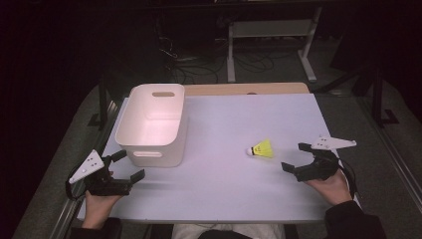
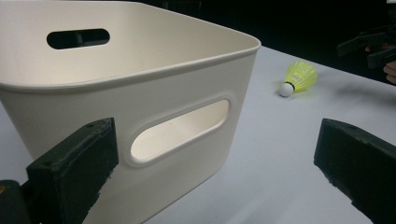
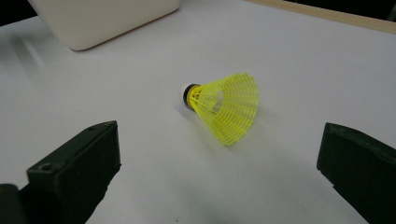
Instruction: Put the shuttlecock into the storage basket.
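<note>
A yellow shuttlecock (image 1: pixel 262 149) with a white cork tip lies on its side on the white table (image 1: pixel 239 124), right of centre. My right gripper (image 1: pixel 295 157) stands open just right of it, a short way off; in the right gripper view the shuttlecock (image 3: pixel 223 106) lies ahead between the spread jaws, untouched. A white plastic bin (image 1: pixel 154 124) with handle slots stands at the left, and nothing shows inside it. My left gripper (image 1: pixel 128 166) is open at the bin's near left corner. In the left gripper view the bin (image 2: pixel 140 93) is close ahead, the shuttlecock (image 2: pixel 299 78) farther right.
A bare wooden strip (image 1: pixel 249 89) runs along the table's far edge. Beyond it, on the dark floor, stand a white metal frame (image 1: pixel 271 45) and loose cables. The right hand's gripper (image 2: pixel 373 46) shows at the far right of the left gripper view.
</note>
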Tool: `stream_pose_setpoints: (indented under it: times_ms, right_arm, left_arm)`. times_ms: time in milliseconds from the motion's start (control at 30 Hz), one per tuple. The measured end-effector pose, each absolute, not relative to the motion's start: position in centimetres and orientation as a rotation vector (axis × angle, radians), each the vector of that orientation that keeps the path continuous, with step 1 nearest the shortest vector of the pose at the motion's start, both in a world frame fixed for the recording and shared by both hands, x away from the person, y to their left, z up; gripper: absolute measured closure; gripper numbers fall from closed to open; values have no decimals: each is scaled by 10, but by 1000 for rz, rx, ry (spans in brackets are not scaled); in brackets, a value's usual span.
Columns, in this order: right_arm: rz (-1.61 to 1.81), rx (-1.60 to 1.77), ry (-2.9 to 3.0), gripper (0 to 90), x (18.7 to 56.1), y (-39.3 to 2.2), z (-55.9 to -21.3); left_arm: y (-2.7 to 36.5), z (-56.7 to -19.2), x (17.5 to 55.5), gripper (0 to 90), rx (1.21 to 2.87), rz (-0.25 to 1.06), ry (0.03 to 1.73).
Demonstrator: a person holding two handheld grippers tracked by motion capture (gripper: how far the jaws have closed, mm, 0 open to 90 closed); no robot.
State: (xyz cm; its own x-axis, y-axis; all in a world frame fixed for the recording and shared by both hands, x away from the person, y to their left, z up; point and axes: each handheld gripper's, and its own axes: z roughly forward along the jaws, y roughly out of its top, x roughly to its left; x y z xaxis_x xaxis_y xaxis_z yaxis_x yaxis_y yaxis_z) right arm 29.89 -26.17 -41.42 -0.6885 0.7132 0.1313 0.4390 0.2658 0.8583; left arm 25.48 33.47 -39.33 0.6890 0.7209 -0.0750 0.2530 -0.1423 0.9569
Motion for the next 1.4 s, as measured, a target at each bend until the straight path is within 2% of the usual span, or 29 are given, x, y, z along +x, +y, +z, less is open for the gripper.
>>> stream_pose_setpoints:
  times_ms: [1400]
  right_arm:
    - [1407,1018,2280,0,296,-259,-406]
  left_arm:
    - [336,-394,252,0,1717,494,810]
